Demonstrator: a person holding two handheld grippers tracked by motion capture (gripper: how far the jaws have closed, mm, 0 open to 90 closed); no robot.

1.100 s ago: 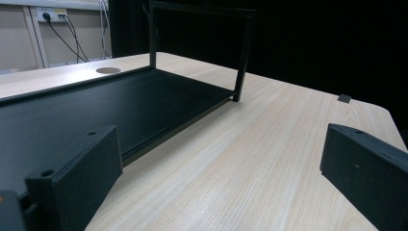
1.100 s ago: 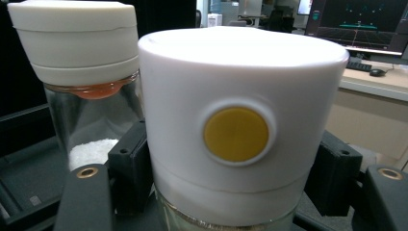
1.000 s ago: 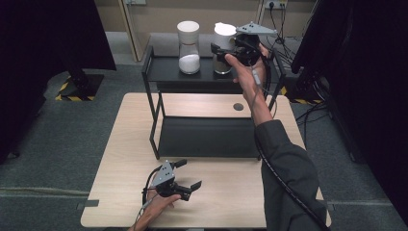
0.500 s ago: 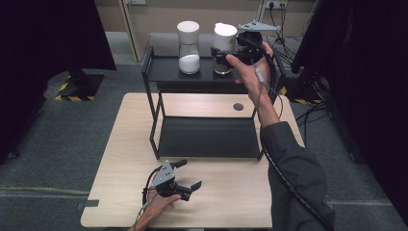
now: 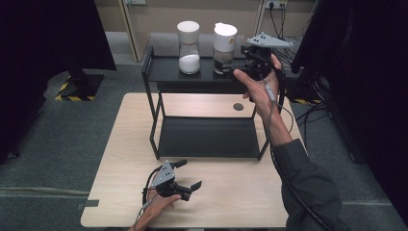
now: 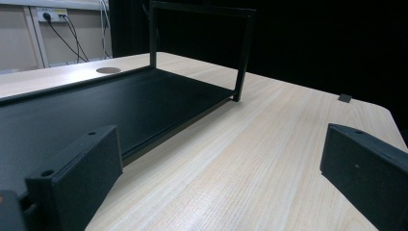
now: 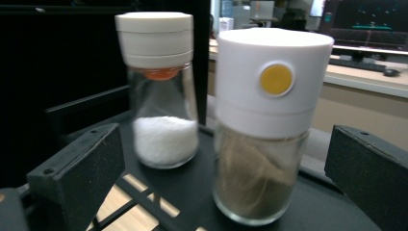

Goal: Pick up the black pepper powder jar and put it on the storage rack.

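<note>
Now my right tongs (image 5: 242,61) stand wide open w/ nothing between the jaws. A sec ago they were clamped round the pepper jar (image 5: 224,47) on the rack's top shelf (image 5: 166,72); the jaws have just been opening, and my right hand has drawn back toward the shelf's right end, so the tongs sit just beside the jar, apart from it. Jar itself hasn't shifted: upright, same spot, right of the salt jar (image 5: 188,46), the two near each other but not touching. My left tongs (image 5: 185,178) haven't budged, resting low over the near edge of the bench (image 5: 231,197), jaws open, nothing in them.

Pepper jar in the right gripper view (image 7: 262,125): clear glass body, roughly half full of brownish-grey powder banked up unevenly against the glass, tall white cap w/ a round yellow dot facing me. It stands between my two jaws in that view but farther off, pads not on it. Salt jar (image 7: 161,91) behind and to its left: clear glass, white grains in the bottom third or so, white cap w/ an orange bit under it, slightly blurred.

Left gripper view looks along the black lower shelf (image 6: 96,106) and the pale wood.
</note>
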